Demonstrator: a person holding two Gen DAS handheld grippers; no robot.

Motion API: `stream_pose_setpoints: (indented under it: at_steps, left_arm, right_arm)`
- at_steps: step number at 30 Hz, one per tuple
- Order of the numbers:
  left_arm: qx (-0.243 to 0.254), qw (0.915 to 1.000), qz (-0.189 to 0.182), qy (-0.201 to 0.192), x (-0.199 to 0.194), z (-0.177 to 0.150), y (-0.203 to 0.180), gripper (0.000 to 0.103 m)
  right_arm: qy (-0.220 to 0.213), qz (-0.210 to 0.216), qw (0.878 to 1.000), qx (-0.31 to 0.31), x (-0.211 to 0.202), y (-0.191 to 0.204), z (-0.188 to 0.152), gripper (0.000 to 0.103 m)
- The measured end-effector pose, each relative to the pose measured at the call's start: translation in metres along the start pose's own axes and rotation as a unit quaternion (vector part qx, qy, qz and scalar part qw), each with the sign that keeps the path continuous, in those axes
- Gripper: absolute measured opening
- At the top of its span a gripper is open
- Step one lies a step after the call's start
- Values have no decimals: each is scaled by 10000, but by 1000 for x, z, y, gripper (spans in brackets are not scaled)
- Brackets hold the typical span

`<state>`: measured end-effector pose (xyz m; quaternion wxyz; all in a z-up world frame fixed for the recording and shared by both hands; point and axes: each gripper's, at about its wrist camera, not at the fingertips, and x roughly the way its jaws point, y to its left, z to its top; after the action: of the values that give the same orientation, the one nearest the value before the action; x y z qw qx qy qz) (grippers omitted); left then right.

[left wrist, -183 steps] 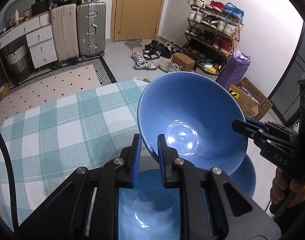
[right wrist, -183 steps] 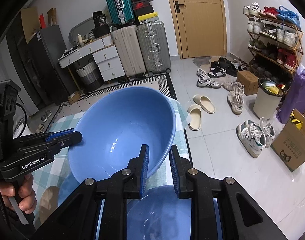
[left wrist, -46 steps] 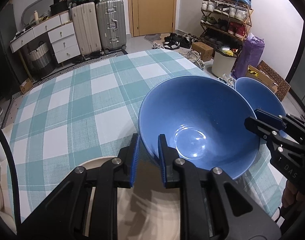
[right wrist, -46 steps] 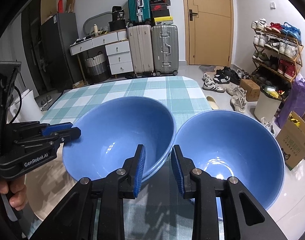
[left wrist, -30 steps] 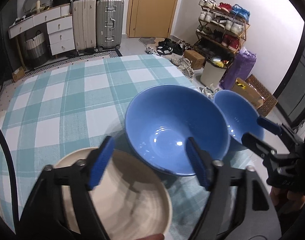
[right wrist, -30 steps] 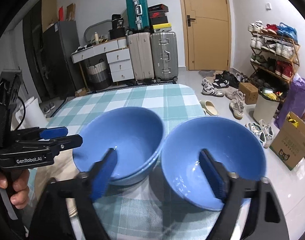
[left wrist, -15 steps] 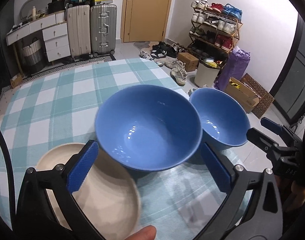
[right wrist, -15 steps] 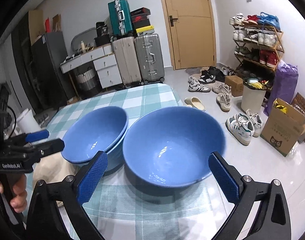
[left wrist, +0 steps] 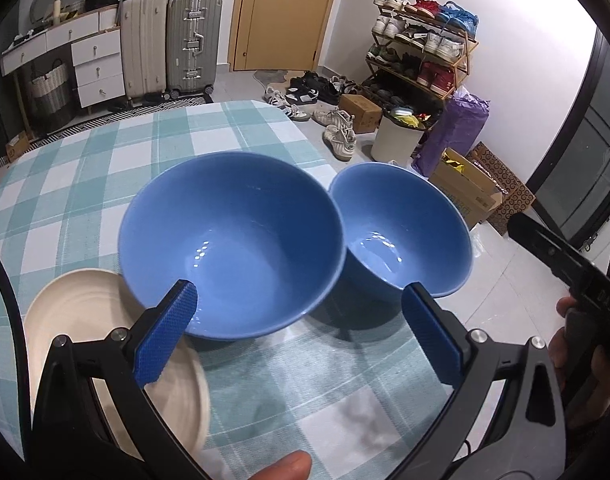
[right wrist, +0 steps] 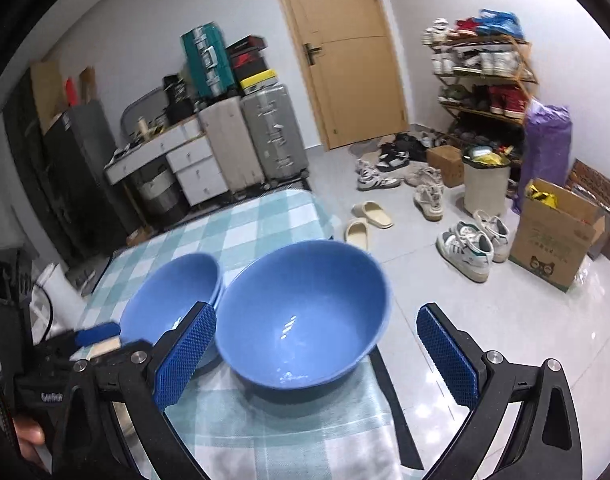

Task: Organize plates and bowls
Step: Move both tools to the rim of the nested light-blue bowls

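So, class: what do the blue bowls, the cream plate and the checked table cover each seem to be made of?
Blue bowls: probably glazed ceramic, given the sharp glossy highlights; glossy plastic is possible.
Cream plate: matte with faint concentric rings, stoneware or melamine.
Table cover: woven fabric, with visible weave and soft creases.

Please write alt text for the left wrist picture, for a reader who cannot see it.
Two blue bowls sit side by side on a green-and-white checked tablecloth: a larger bowl and, to its right, a smaller bowl. The left gripper has its jaws wide open in front of them, holding nothing. A cream plate lies at lower left.
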<state>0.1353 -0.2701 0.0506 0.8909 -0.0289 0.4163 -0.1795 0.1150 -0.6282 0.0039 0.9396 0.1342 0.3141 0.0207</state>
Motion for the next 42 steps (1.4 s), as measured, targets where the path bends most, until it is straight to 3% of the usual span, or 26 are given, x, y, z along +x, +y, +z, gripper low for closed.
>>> stream_pose_setpoints:
  at_steps: [7, 14, 18, 21, 24, 26, 33, 37, 42]
  left_arm:
    - [104, 9999, -115, 45, 4, -1, -23, 102]
    - [110, 9995, -266, 89, 12, -1, -39, 98]
    - [77, 9981, -573, 213, 18, -1, -45, 91]
    - [46, 9981, -565, 230, 23, -1, -49, 86]
    - [-16, 9981, -576, 226, 26, 1, -52, 82]
    - [-28, 9978, -598, 283, 24, 1, -55, 73]
    - [151, 9966, -741, 322, 17, -2, -69, 68]
    - [-52, 9968, -660, 449, 25, 1, -68, 64]
    - [-274, 9956, -686, 576, 43, 9, -65, 59]
  right_arm:
    - [-9, -159, 9998, 151, 1, -21, -1, 102]
    - [-46, -17, 9994, 349, 6, -35, -4, 101]
    - [-5, 24, 9992, 398, 12, -39, -5, 89]
    - [32, -27, 9992, 396, 19, -41, -7, 81]
    - [89, 1, 9988, 483, 27, -45, -10, 78]
    - [124, -46, 9986, 517, 30, -48, -13, 75]
    - [155, -36, 9983, 555, 35, -52, -14, 75]
    - [146, 25, 9986, 502, 38, -49, -15, 75]
    - [149, 55, 9985, 529, 45, -51, -18, 59]
